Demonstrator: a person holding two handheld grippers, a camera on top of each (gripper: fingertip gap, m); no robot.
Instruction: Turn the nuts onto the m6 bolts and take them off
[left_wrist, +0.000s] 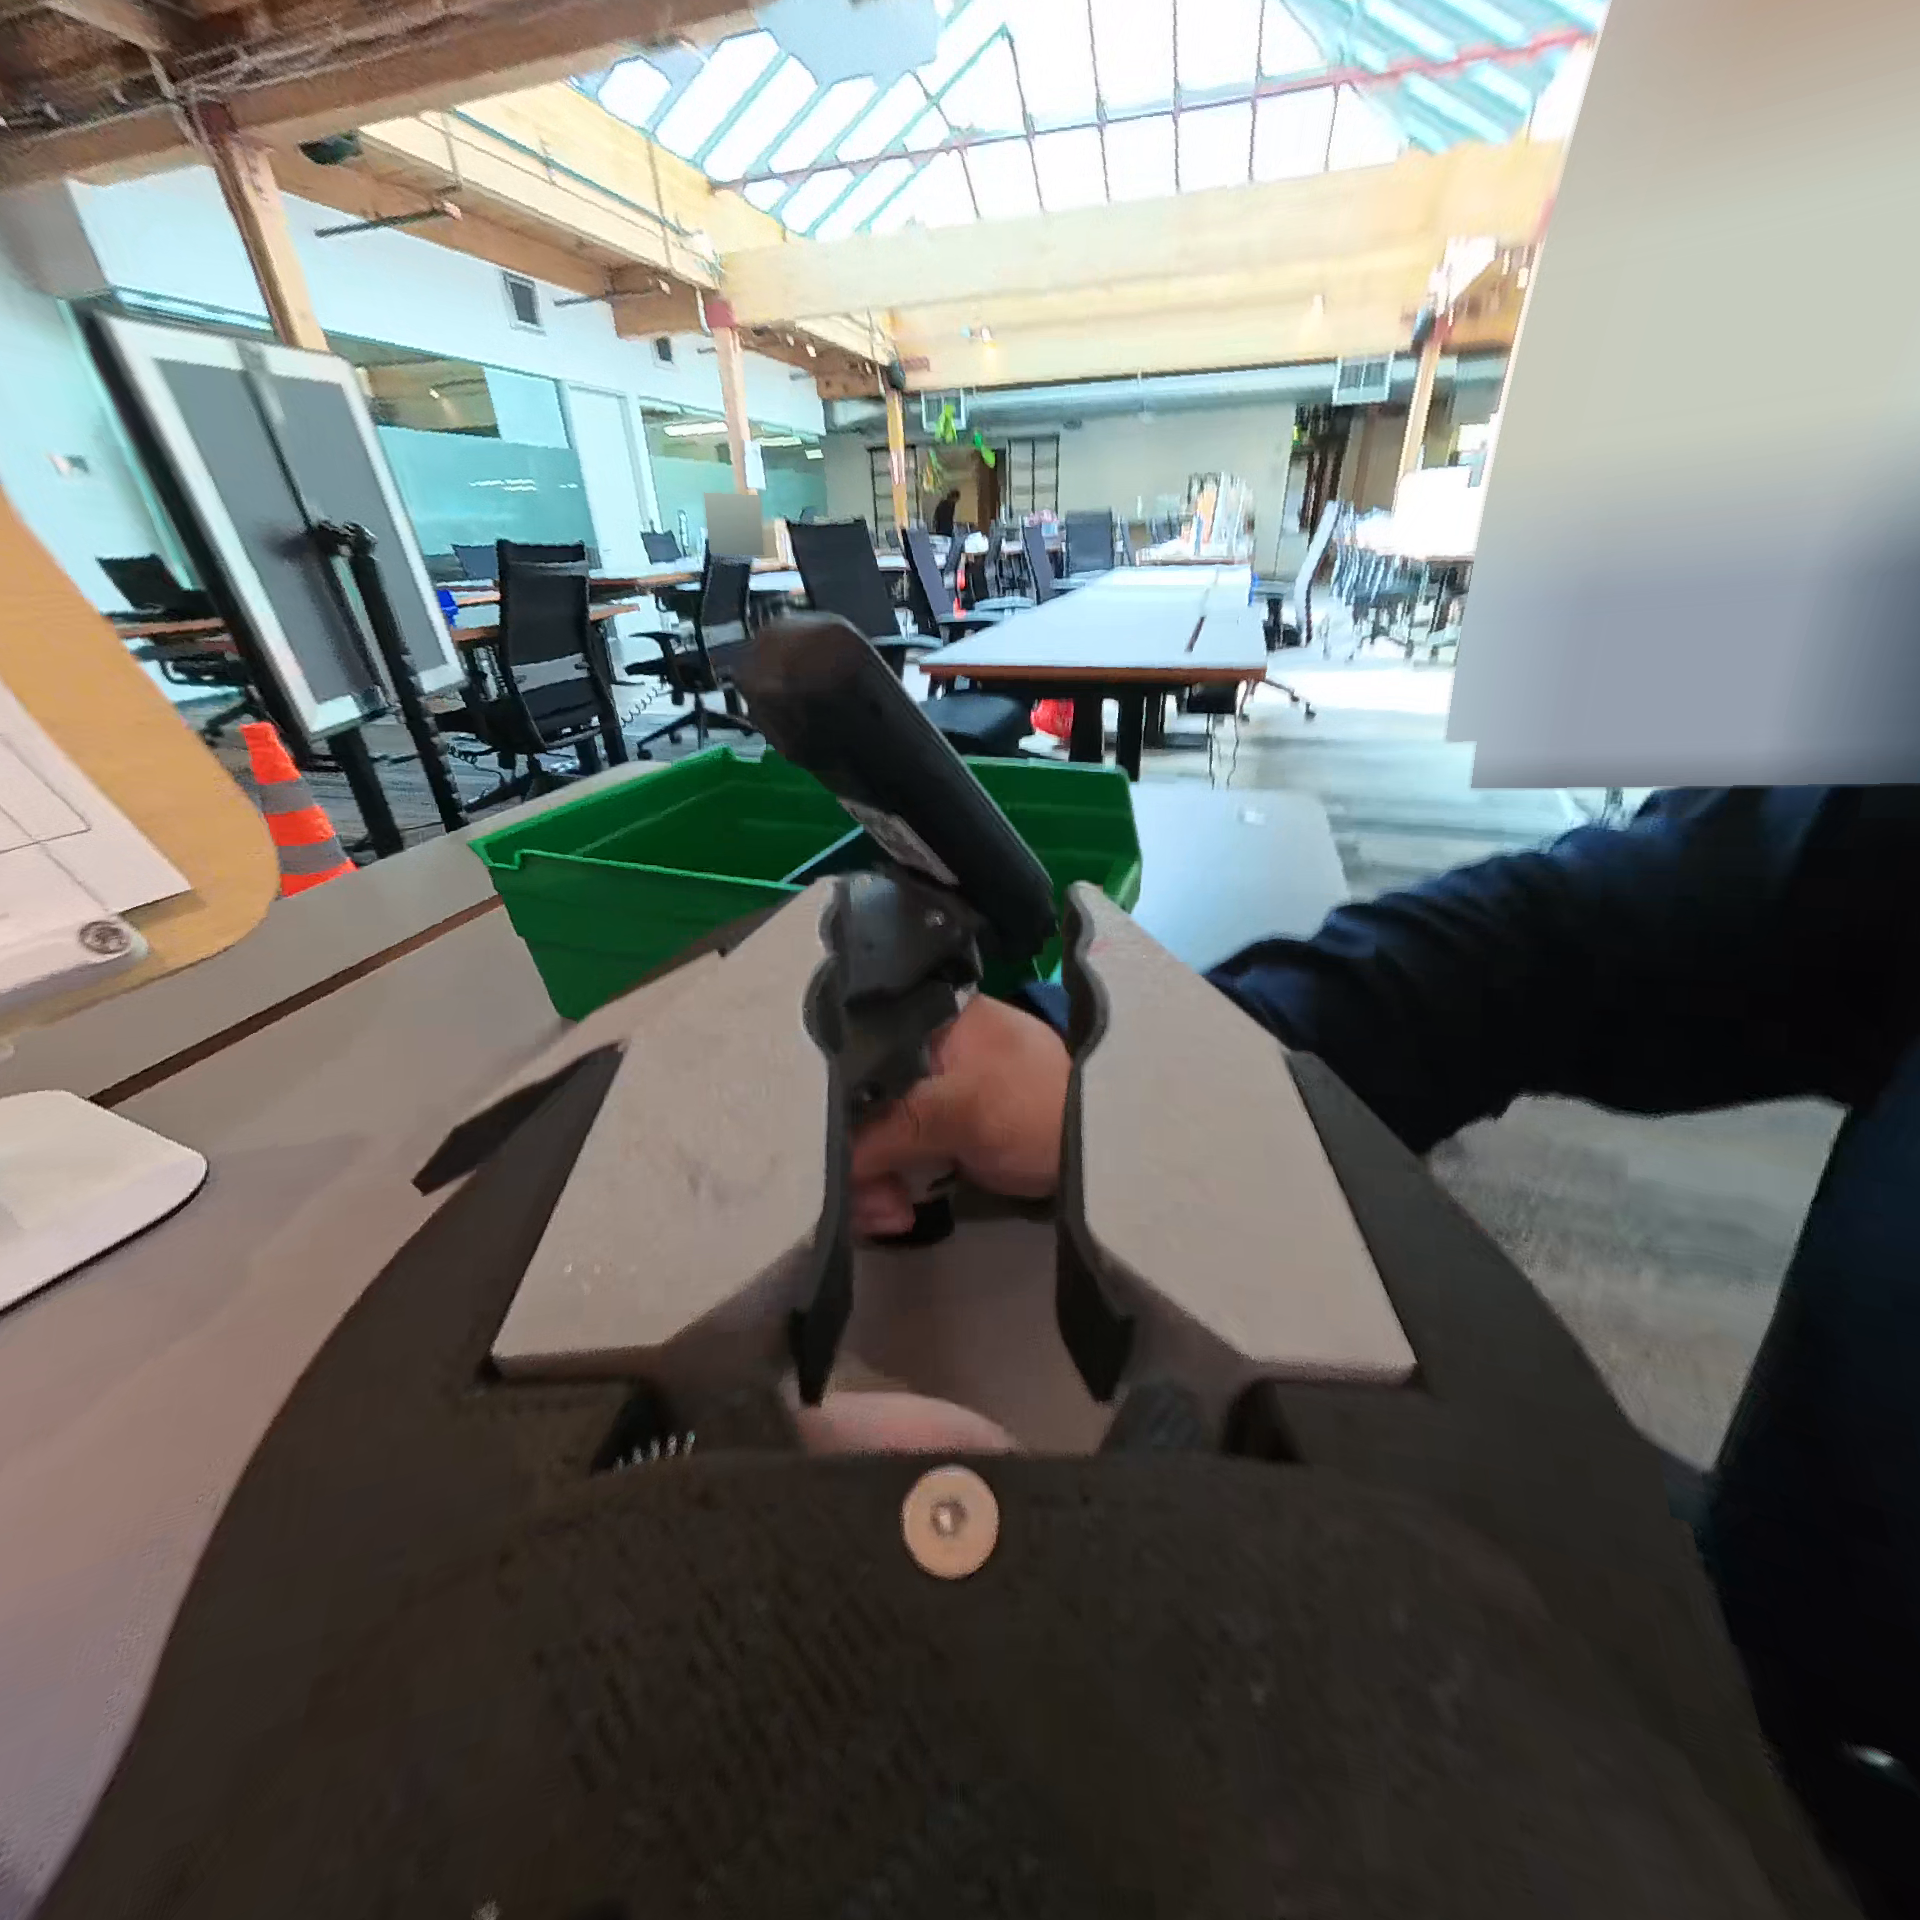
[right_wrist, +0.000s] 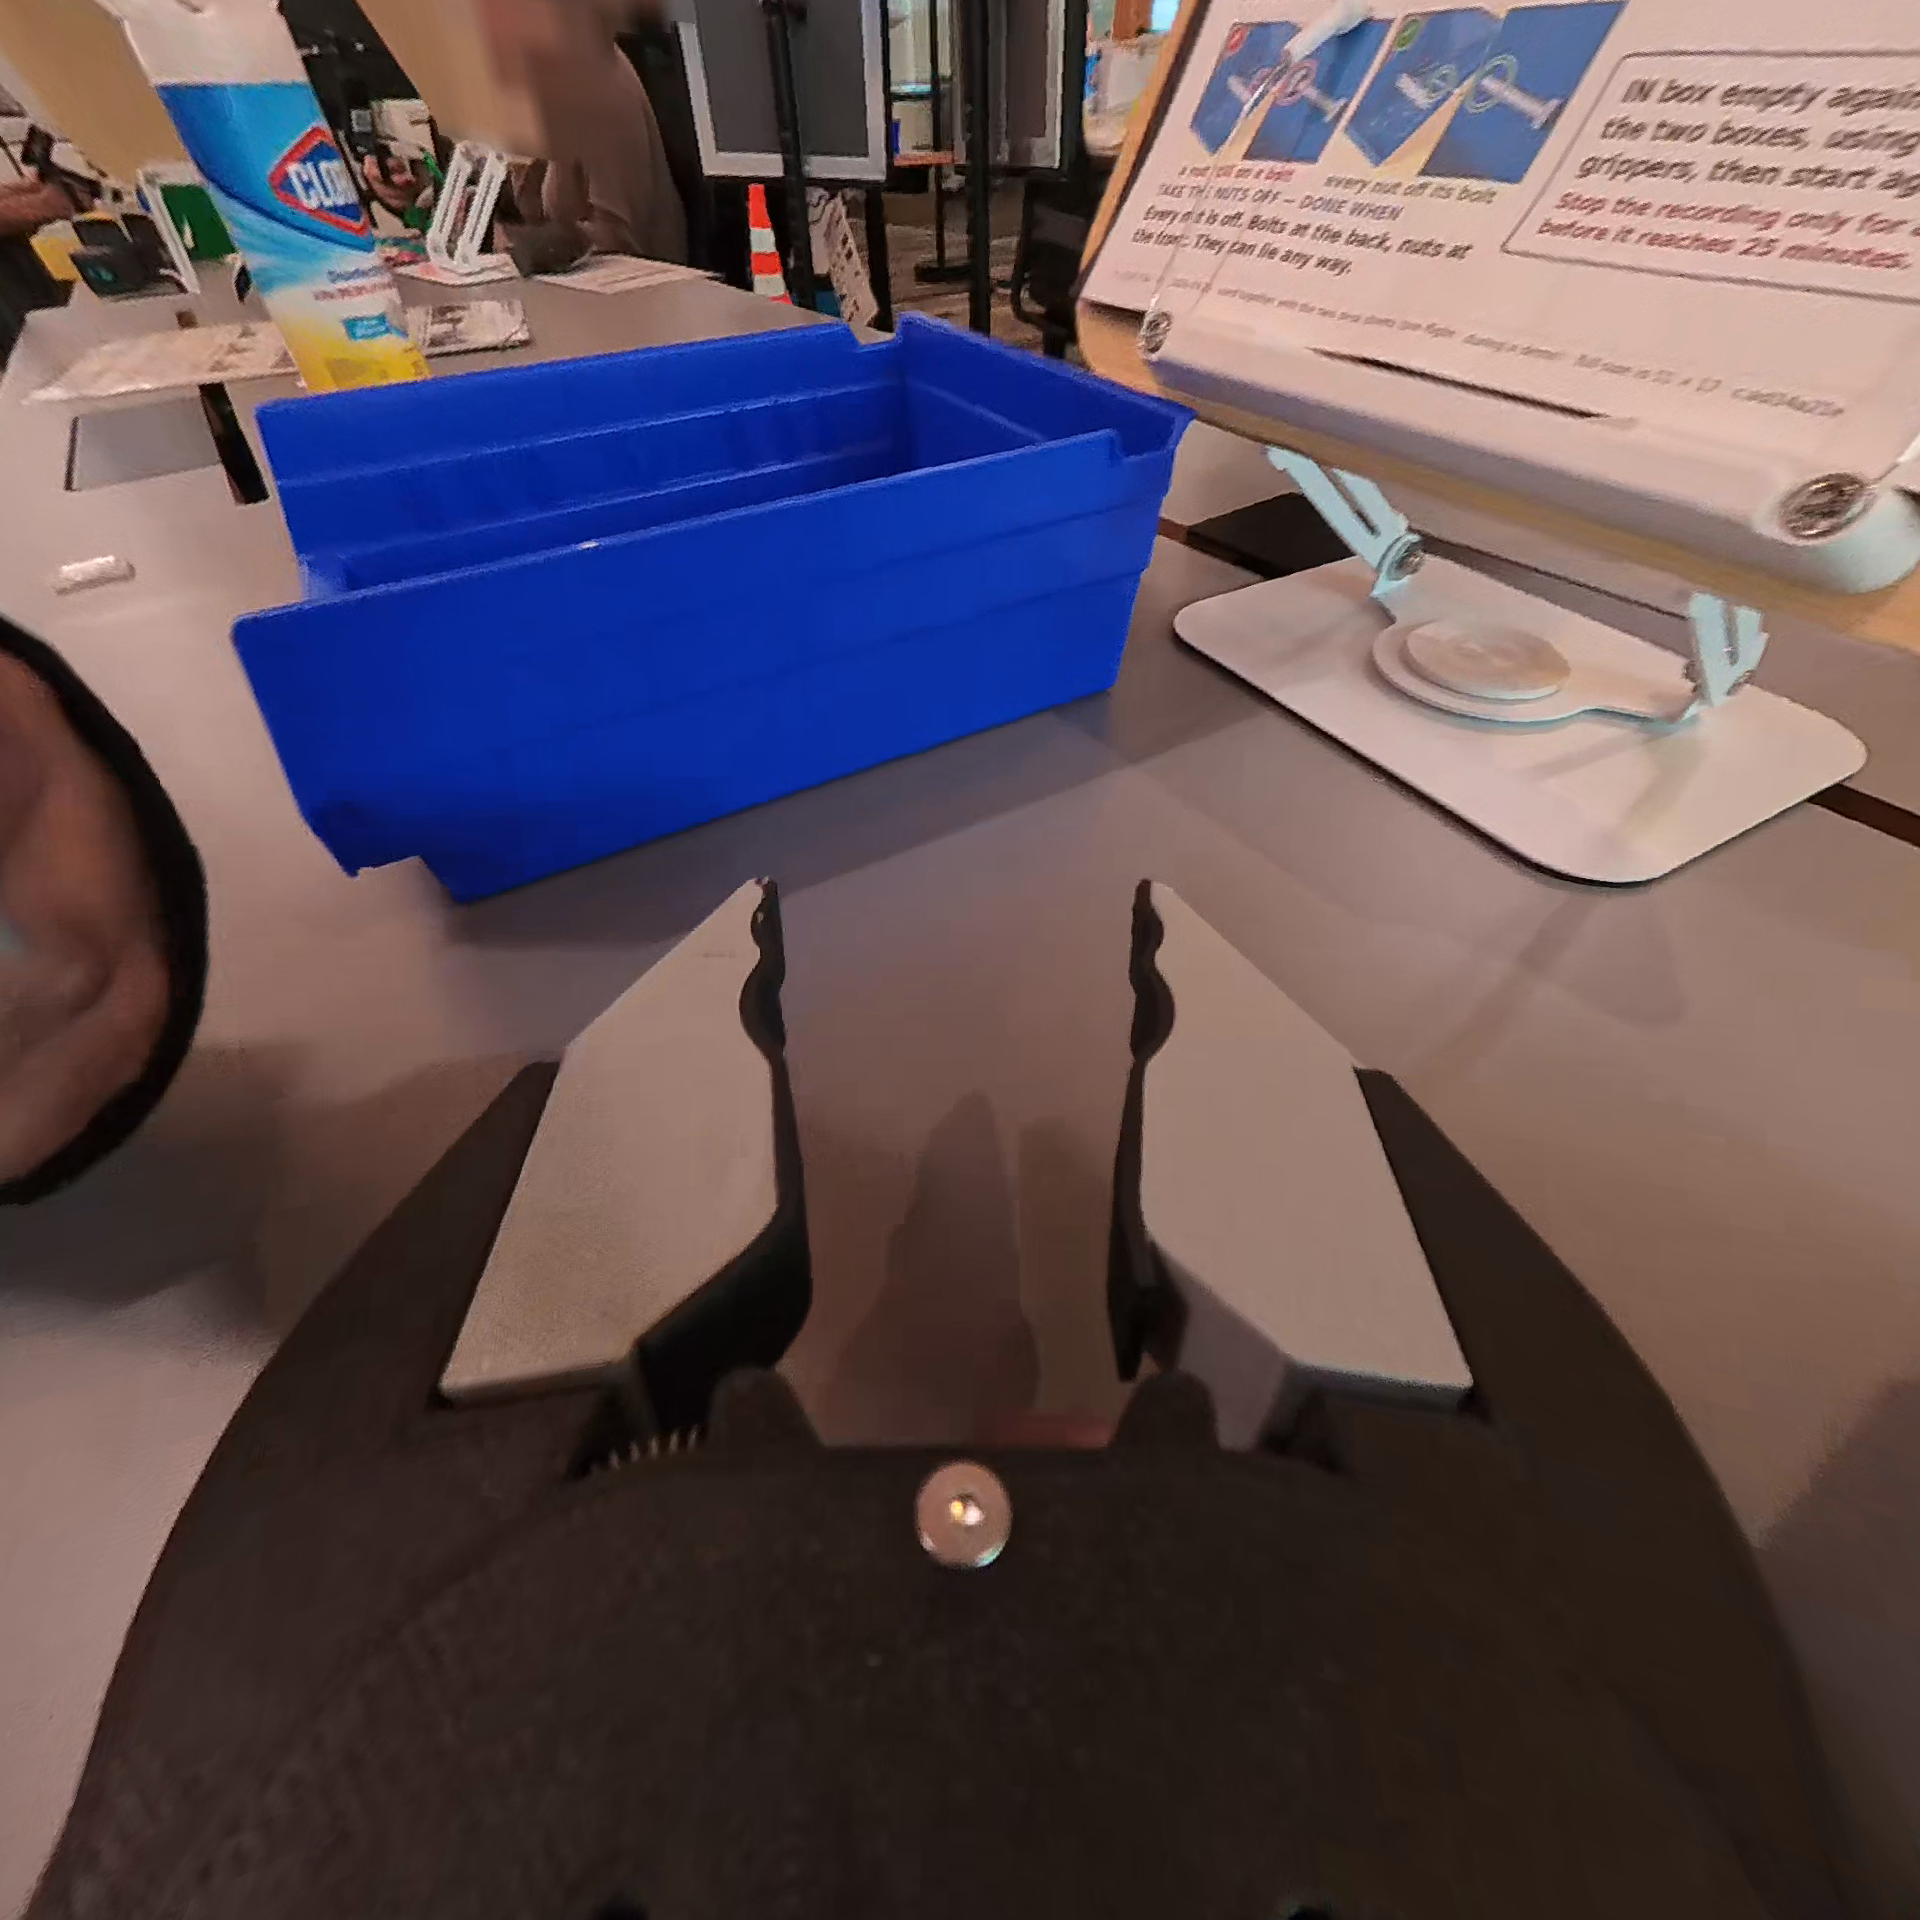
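Left gripper (left_wrist: 951, 940): its fingers stand spread with nothing pinched between them; it points across the tabletop (left_wrist: 343, 1039) toward the green bin.
Right gripper (right_wrist: 951, 914): its fingers are spread and empty, held low over bare tabletop just in front of the blue bin.
Blue bin (right_wrist: 686, 665): sits on the tabletop ahead of the right gripper; the near wall hides most of its floor, and no bolt or nut shows in the part that can be seen.
Green bin (left_wrist: 665, 894): stands beyond the left gripper; what shows of its inside looks bare, though much of it is hidden.
Other gripper in left view (left_wrist: 894, 821): a dark handheld unit, gripped by the person's hand (left_wrist: 977, 1112), sits between the left gripper and the green bin.
Nuts and bolts: none can be made out in either view, so where they lie cannot be told; they may rest low in a bin, out of sight.
Instruction stand (right_wrist: 1507, 665): a white stand with a printed sheet, to the right of the blue bin.
Progress: judging from two empty grippers and no fastener in view, no threading is under way at this moment; whether any pairs are already done cannot be told.
Left to do: find a bolt and a nut, most likely by reaching into a bin, then begin turning.
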